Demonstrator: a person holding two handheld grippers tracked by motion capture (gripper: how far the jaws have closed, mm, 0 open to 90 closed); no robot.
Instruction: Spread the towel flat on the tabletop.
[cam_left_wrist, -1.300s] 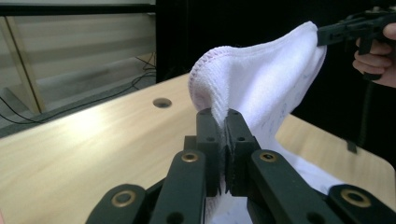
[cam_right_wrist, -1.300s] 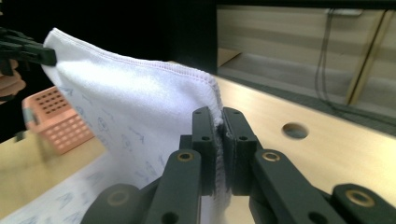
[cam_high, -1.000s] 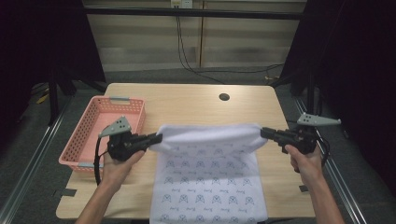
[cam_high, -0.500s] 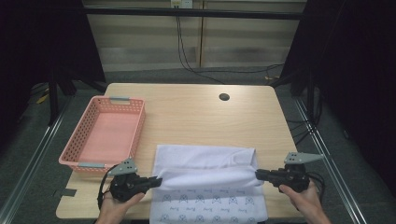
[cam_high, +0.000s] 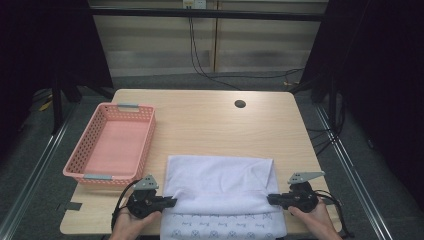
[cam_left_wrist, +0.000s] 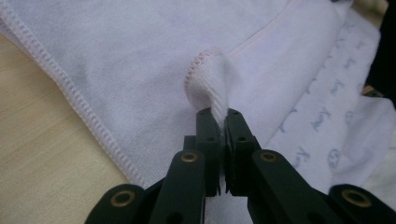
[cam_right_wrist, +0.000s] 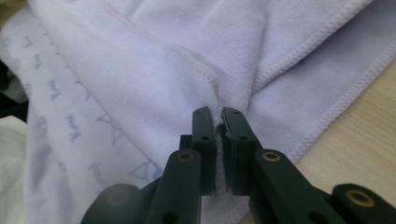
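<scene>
The towel (cam_high: 220, 185) lies at the near edge of the table (cam_high: 210, 120), its far half doubled toward me over the printed side. My left gripper (cam_high: 170, 202) is clamped on one corner, my right gripper (cam_high: 272, 200) on the other, so both corners land together and the fold stays square. The pink basket (cam_high: 112, 145) waits just left, likely the destination.

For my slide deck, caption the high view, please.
Two grippers fold a towel beside a pink basket.
</scene>
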